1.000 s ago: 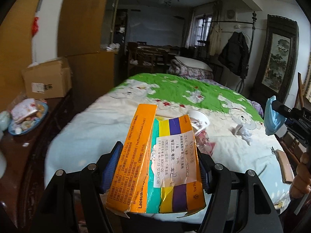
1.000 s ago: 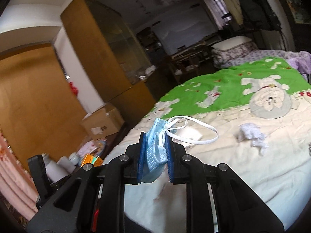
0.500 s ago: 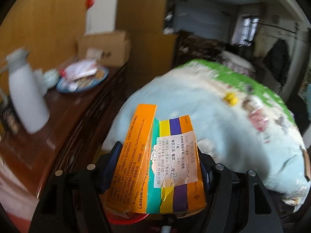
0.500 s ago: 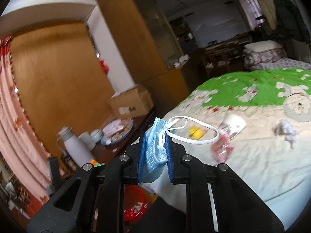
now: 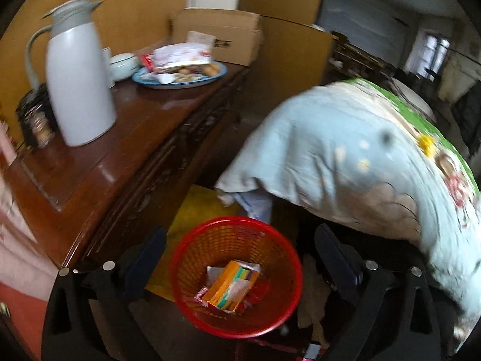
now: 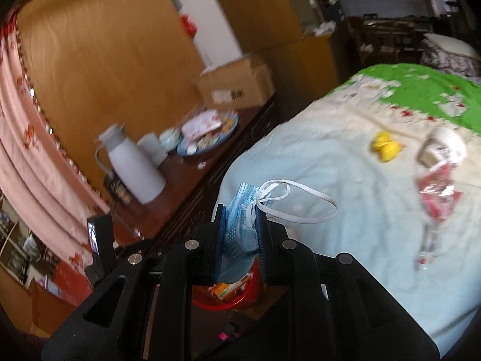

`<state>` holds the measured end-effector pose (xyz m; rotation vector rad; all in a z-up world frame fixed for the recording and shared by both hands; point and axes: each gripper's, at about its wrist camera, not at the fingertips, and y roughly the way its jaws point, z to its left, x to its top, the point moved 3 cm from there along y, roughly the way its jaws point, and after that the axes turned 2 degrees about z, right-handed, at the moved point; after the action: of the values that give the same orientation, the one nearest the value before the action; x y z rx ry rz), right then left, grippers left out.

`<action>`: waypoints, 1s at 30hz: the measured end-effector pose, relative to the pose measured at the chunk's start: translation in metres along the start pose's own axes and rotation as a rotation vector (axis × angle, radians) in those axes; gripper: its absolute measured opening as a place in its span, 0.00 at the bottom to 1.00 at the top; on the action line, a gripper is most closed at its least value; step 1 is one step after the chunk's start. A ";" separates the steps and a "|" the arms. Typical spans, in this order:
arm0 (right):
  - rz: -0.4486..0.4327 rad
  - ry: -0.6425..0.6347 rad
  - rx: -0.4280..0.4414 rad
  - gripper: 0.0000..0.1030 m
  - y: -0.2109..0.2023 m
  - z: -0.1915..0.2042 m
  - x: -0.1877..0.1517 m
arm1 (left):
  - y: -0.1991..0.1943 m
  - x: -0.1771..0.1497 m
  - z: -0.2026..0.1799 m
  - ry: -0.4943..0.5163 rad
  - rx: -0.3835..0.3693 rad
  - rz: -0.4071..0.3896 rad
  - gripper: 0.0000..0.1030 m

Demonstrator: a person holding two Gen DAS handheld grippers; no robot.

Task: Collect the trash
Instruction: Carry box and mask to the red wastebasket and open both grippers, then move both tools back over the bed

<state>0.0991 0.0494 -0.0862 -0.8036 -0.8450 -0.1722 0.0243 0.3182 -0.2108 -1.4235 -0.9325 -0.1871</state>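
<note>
A dark wooden sideboard (image 5: 99, 162) stands beside the quilt-covered bed (image 5: 345, 156). The orange cardboard medicine box (image 5: 230, 285) lies tilted inside the red mesh plastic basket (image 5: 180, 273), long axis toward the upper right, below the left gripper (image 5: 240, 255), whose jaws are opening with nothing between them. The right gripper (image 6: 240, 237) pinches the crumpled blue face mask (image 6: 239, 231).

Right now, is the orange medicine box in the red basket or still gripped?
In. The orange medicine box lies inside the red basket; the left gripper above is opening, nothing between its jaws.

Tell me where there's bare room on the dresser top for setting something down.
Free patch: the dark wood dresser top between the white thermos jug and the blue plate of snacks, out to its front edge. Crowded: the back, with the plate, a small lidded bowl and the cardboard box, and the dark tins left of the jug.
</note>
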 end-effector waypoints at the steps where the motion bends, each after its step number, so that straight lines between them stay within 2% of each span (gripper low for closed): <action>1: 0.024 -0.012 0.007 0.20 0.011 0.006 -0.001 | 0.000 0.000 0.005 -0.017 0.003 -0.001 0.94; 4: 0.090 -0.051 0.028 0.20 0.042 0.026 -0.004 | 0.003 -0.004 0.028 -0.076 0.026 -0.004 0.94; 9: 0.203 -0.114 0.066 0.25 0.096 0.060 -0.012 | 0.010 -0.010 0.051 -0.107 0.084 -0.018 0.94; 11: 0.263 -0.126 0.085 0.39 0.119 0.069 -0.018 | 0.014 -0.013 0.056 -0.105 0.100 -0.015 0.94; 13: 0.302 -0.123 0.108 0.47 0.133 0.075 -0.023 | 0.018 -0.016 0.060 -0.106 0.101 -0.005 0.94; 17: 0.314 -0.135 0.096 0.55 0.140 0.077 -0.027 | 0.027 -0.021 0.066 -0.125 0.086 0.015 0.94; 23: 0.310 -0.109 0.084 0.56 0.139 0.070 -0.024 | 0.033 -0.023 0.067 -0.144 0.064 0.038 0.94; 30: 0.234 -0.078 0.074 0.60 0.112 0.059 -0.014 | 0.012 -0.010 0.049 -0.095 0.054 -0.010 0.94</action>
<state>0.1035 0.1665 -0.1364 -0.8372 -0.8188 0.0977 0.0043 0.3597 -0.2329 -1.3874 -1.0151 -0.1020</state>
